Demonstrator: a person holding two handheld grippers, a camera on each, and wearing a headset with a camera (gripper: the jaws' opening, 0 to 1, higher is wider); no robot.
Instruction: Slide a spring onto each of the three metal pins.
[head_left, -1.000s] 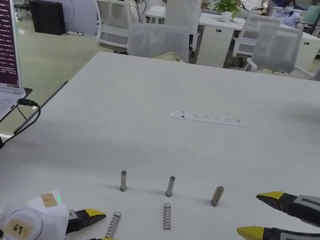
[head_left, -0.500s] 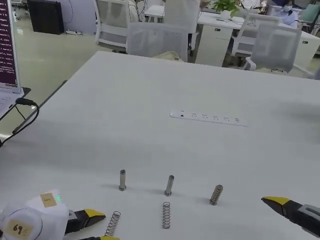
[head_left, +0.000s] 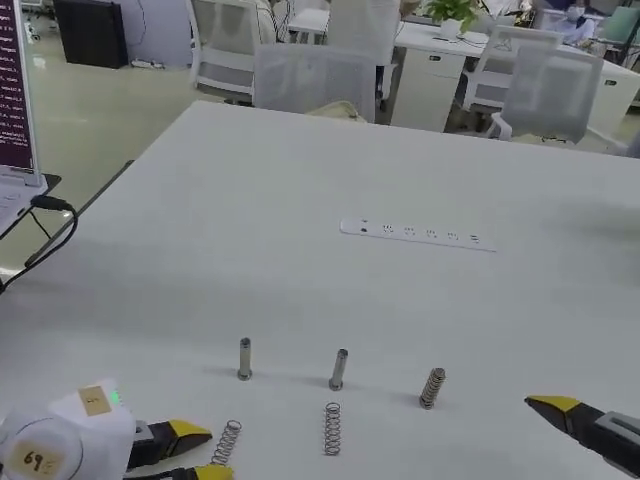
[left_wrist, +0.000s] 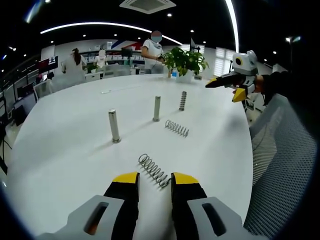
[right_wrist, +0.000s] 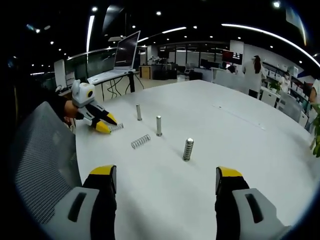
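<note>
Right hand-held gripper (right_wrist: 165, 172), jaws wide, has drawn back from the right pin (head_left: 432, 388), which wears its spring: one done. Left hand-held gripper (left_wrist: 155, 179), jaws narrow, noses the left spring (left_wrist: 154, 170) on the worktop (head_left: 300, 200); left pin (head_left: 245, 358) and middle pin (head_left: 339, 368) bare

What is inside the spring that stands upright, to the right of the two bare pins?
At the top of the upright spring a pale metal end shows, probably a pin's. The coils cover the rest of it.
</note>
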